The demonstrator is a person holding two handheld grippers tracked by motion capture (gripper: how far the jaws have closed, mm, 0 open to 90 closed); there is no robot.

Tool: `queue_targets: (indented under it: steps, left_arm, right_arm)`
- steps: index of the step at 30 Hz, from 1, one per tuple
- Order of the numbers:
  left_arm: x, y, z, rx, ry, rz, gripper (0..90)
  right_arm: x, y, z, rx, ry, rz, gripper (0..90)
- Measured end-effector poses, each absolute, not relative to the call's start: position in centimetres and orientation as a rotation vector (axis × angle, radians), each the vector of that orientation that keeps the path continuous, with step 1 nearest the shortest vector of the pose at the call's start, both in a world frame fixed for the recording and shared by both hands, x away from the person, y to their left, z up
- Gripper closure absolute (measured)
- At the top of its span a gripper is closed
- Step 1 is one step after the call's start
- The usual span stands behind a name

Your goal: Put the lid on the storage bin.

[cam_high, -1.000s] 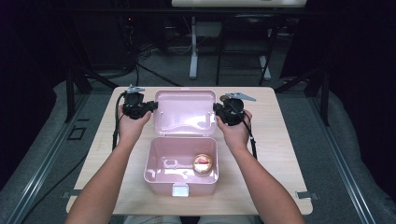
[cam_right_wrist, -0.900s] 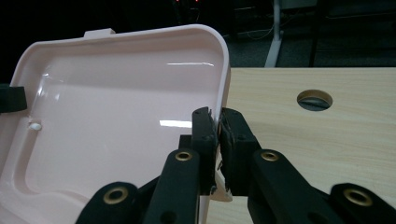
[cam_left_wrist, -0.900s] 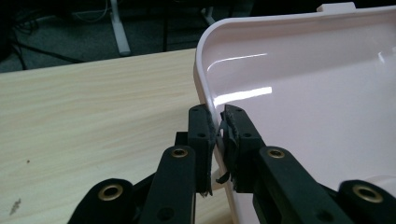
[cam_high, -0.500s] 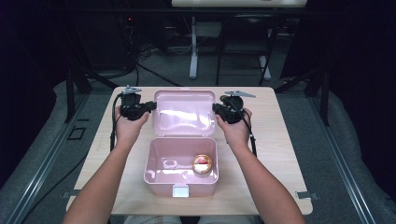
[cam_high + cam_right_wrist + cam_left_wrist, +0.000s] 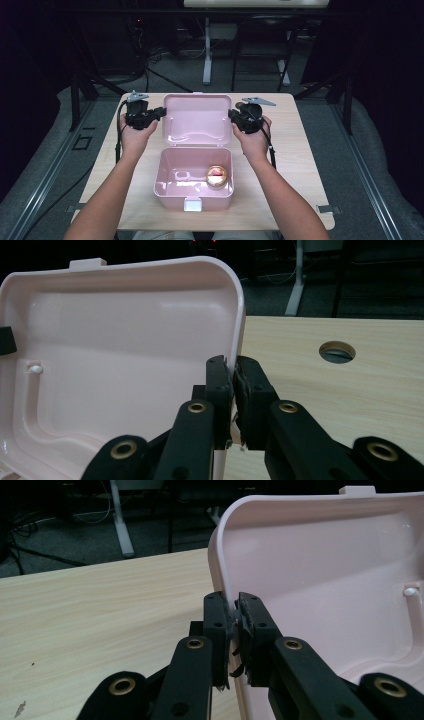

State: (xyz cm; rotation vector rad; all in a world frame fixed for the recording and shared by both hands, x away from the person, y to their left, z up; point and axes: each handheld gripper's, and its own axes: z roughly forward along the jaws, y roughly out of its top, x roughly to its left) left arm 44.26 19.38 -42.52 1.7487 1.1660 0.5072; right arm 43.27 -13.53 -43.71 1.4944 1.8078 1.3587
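Nearest the person, the pink box (image 5: 192,187) sits open on the table (image 5: 300,165), with a small round tin (image 5: 216,175) lying inside it toward its right side. Behind the box its hinged lid (image 5: 197,120) stands tilted back, the inner face turned toward the person. The left hand-held gripper (image 5: 159,112) is clamped on the lid's left edge; in the left gripper view its 2 jaws have just been closing and now pinch the thin pink rim (image 5: 220,575) between them. The right hand-held gripper (image 5: 233,115) is likewise clamped on the lid's right edge, the rim (image 5: 239,315) caught between its pads. Beyond that edge the table shows a round hole (image 5: 337,351).
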Motion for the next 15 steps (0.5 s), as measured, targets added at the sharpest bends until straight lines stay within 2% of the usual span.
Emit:
queue_targets:
  steps: [15]
  left_arm:
    - [42.4, 19.7, -41.1, 1.734, 1.099, 0.52, 84.4]
  right_arm:
    - [41.9, -13.9, -42.6, 1.442, 1.784, 1.399, 84.9]
